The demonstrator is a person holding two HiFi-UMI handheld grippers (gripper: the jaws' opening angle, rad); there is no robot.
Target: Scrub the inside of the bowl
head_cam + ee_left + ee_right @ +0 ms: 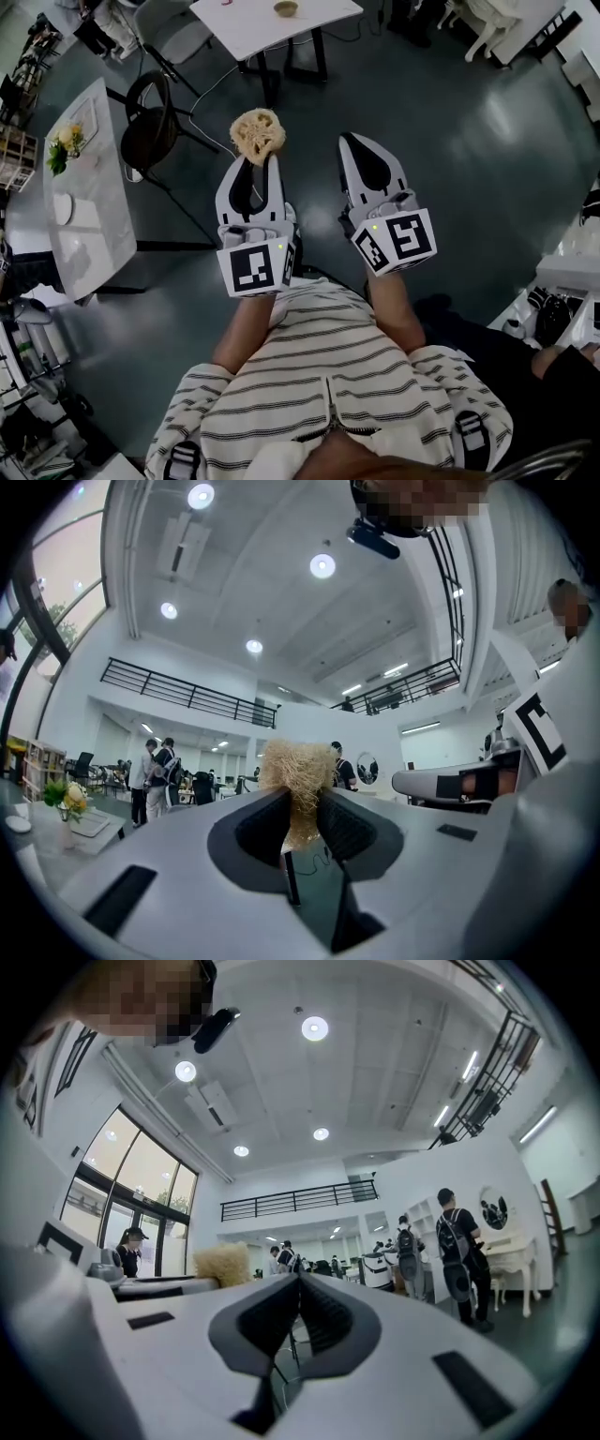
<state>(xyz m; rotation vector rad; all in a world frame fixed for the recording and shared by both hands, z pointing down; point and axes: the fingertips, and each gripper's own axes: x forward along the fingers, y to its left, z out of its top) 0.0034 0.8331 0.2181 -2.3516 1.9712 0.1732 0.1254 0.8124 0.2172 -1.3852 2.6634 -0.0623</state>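
Note:
My left gripper (259,156) is shut on a round tan loofah scrubber (258,132), which sticks out past its fingertips above the dark floor. In the left gripper view the loofah (296,778) is pinched between the two dark pads of that gripper (302,799). My right gripper (352,141) hovers beside it to the right, shut with nothing in it; in its own view the right gripper (299,1282) has its tips touching and the loofah (223,1264) shows at the left. A small bowl (286,8) sits on the white table (319,23) far ahead.
A black chair (150,131) stands at the left by a long marble table (98,202) with flowers (64,142) and a plate (63,208). White furniture (572,272) lies at the right. Several people (455,1251) stand around the hall.

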